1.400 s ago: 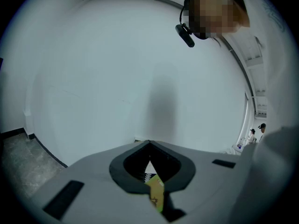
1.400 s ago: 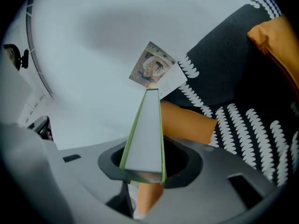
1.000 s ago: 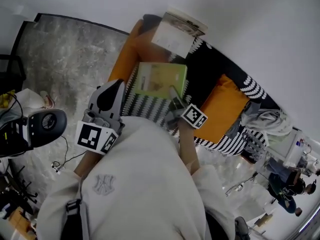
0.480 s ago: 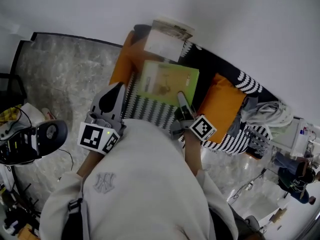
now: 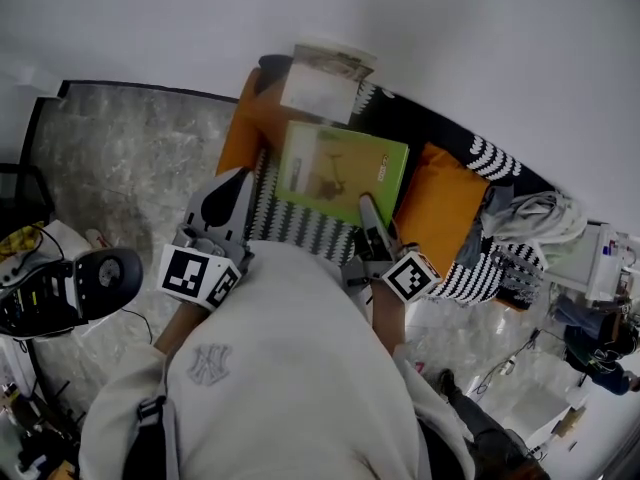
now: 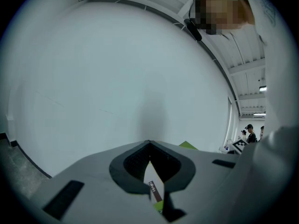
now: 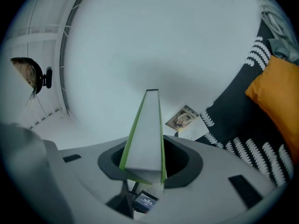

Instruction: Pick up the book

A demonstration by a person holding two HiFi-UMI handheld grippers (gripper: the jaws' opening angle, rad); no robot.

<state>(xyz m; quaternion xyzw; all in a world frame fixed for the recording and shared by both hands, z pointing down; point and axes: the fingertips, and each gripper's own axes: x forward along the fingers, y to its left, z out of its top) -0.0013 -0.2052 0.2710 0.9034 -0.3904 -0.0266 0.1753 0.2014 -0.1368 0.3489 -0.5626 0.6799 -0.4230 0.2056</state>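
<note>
Jaws of the right gripper [image 7: 150, 161] clamp the green book [image 7: 147, 120], its page edge visible only in that gripper's view. The head view shows its cover above the sofa's [image 5: 300, 226] striped end. On the left gripper [image 6: 149, 143] the jaws meet, empty.

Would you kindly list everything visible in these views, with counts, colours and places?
Book: one, green, lifted over the patterned cover.
Booklet: one, white with a picture, at the cover's far end.
Cushions: two, orange, one left of the book, one right of it.
Patterned cover: one, black and white, under the cushions.
Cloth bundle: one, grey-white, far right.
Floor: grey marbled, left.
Sweatshirt: one, white, on the person, bottom centre.
Left gripper: grey, shut, empty.
Right gripper: grey, shut on the book's near edge.
</note>
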